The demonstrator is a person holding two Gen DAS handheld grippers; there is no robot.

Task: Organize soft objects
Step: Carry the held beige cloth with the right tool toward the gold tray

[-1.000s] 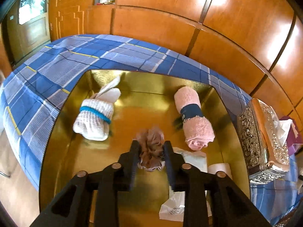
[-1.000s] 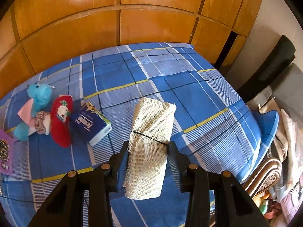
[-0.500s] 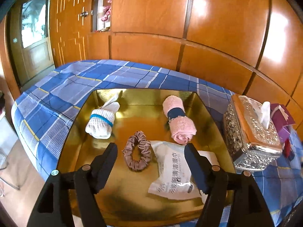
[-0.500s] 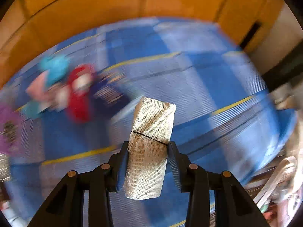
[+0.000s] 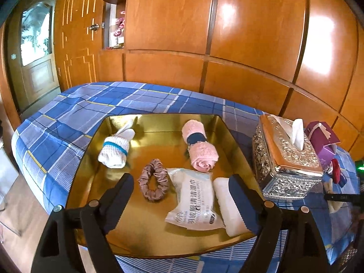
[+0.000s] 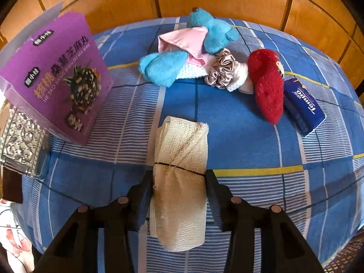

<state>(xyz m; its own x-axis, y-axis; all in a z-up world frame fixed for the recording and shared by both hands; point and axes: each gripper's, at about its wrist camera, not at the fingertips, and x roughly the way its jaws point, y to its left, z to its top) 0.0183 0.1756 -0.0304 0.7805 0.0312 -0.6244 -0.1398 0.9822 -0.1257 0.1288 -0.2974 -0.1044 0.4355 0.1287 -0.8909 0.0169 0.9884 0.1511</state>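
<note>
In the left wrist view a gold tray [image 5: 141,229] on the blue checked bedspread holds a white sock roll [image 5: 113,147], a pink towel roll [image 5: 201,150], a brown scrunchie [image 5: 153,182], a wipes pack [image 5: 193,200] and a white roll [image 5: 229,204]. My left gripper [image 5: 180,178] hovers above the tray's near side, its jaws opening wide with nothing gripped. In the right wrist view my right gripper [image 6: 178,173] has a cream mesh cloth roll [image 6: 182,154] between its fingers. Those jaws are opening slightly, and the pads still touch the roll.
A silver tissue box [image 5: 286,159] stands right of the tray, a purple box [image 6: 54,77] behind it. Beyond the mesh roll lie a blue plush toy [image 6: 204,34], a pink cloth [image 6: 182,41], a silver scrunchie [image 6: 221,70], a red plush [image 6: 266,86] and a blue tissue pack [image 6: 302,107].
My left gripper let go of the brown scrunchie, opened wide and drew back and up. My right gripper swung left with the mesh roll, toward the purple box and plush toys.
</note>
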